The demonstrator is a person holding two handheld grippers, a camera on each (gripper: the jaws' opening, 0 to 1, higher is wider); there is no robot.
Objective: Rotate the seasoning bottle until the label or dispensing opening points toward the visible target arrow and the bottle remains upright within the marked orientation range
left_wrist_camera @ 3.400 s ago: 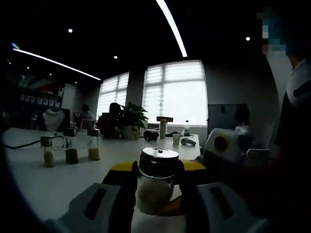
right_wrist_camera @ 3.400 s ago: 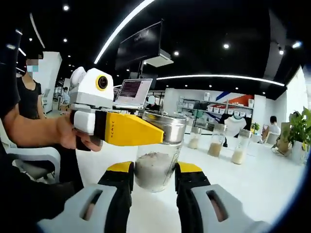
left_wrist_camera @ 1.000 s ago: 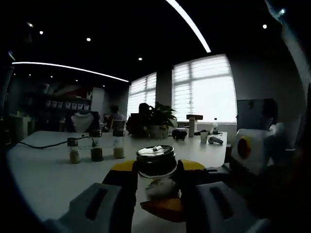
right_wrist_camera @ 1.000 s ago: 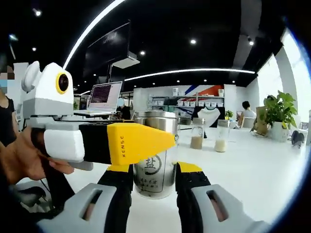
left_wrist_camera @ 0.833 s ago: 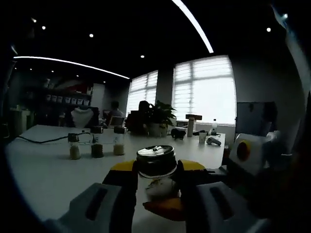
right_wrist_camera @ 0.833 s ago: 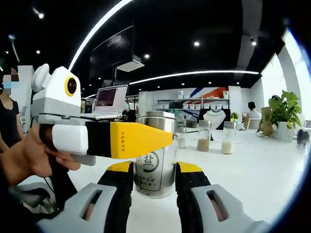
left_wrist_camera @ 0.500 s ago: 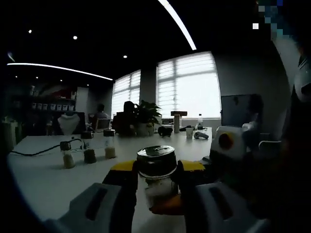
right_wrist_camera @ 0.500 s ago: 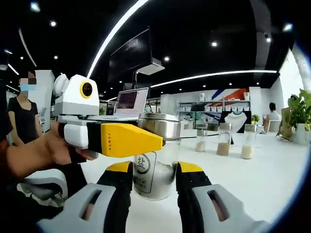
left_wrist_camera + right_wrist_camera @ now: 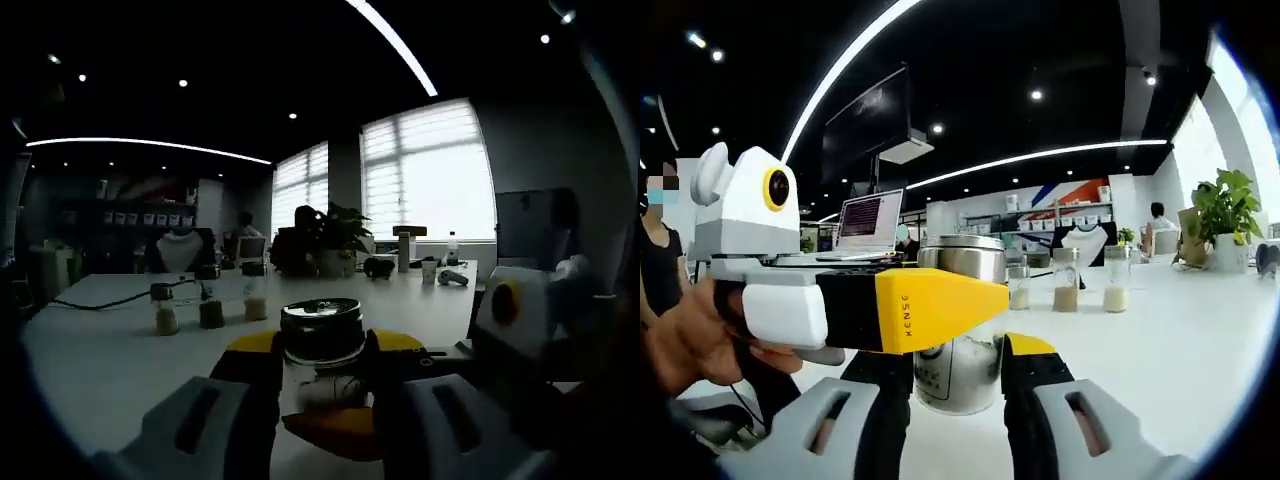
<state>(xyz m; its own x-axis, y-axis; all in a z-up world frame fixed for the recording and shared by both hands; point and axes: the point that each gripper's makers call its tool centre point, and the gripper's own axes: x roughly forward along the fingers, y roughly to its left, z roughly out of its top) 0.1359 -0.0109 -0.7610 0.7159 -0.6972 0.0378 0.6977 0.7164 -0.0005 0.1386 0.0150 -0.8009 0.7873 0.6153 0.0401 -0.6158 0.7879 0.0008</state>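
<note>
- Left claw (image 9: 322,372) grips the seasoning bottle (image 9: 322,352) just below its metal lid (image 9: 322,330); in the right gripper view we see its yellow jaw crossing in front of the glass.
- Right claw (image 9: 957,372) closes on the lower body of the same bottle (image 9: 958,345), one jaw on each side, so both claws hold it.
- We see the bottle upright on the white worktop (image 9: 1160,340), with white granules settled level in the bottom.
- Compared with half a second ago, the printed label (image 9: 932,368) has turned further toward the left claw and is now largely hidden behind the yellow jaw; a second ago it faced the right gripper view squarely.
- We judge that the rotation is under way and that upright posture is preserved.
- No target arrow is visible to us, so alignment cannot be confirmed.
- Three small jars (image 9: 208,305) stand well apart on the worktop, in a row as before.
</note>
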